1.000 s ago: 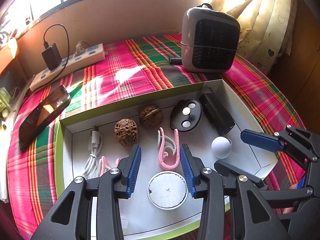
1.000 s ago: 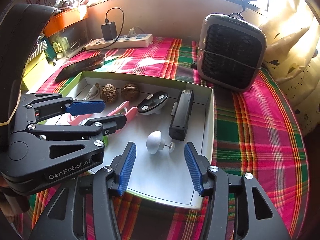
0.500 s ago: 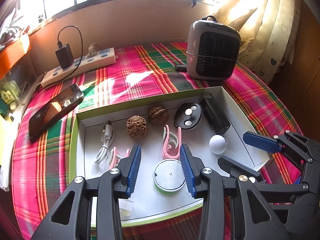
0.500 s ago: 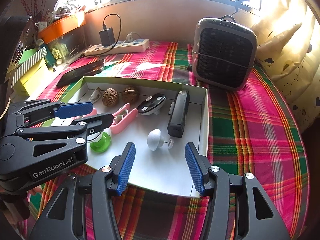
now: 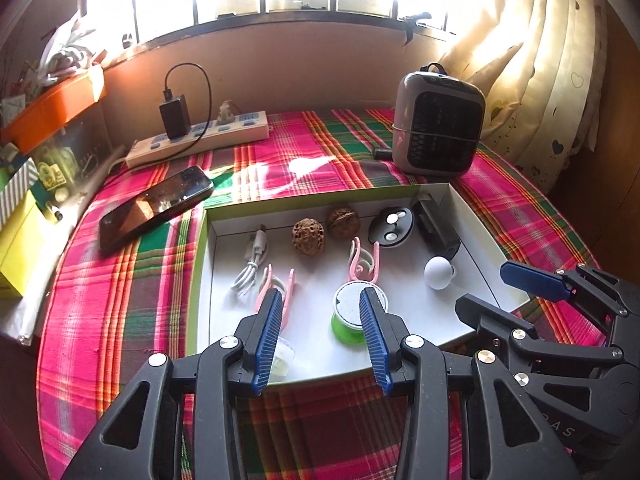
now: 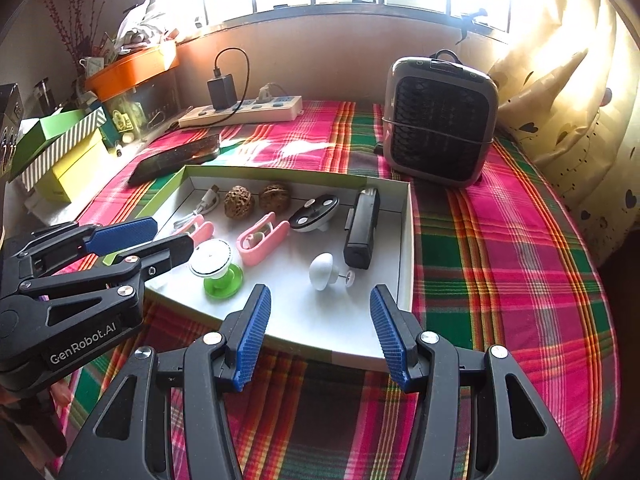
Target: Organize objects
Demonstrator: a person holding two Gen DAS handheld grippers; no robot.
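Hovering at the lower frame, the left tool (image 5: 320,336) and right tool (image 6: 320,336) are spread, pinching nothing. Walnuts (image 6: 239,201), clips (image 6: 262,237), cable (image 5: 251,268) and others already lie in the tray (image 6: 406,240) mid-frame; organizing looks nearly finished.

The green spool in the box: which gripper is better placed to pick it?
Probably left. The open left gripper lines up with the green spool, while the open right gripper faces the white knob.
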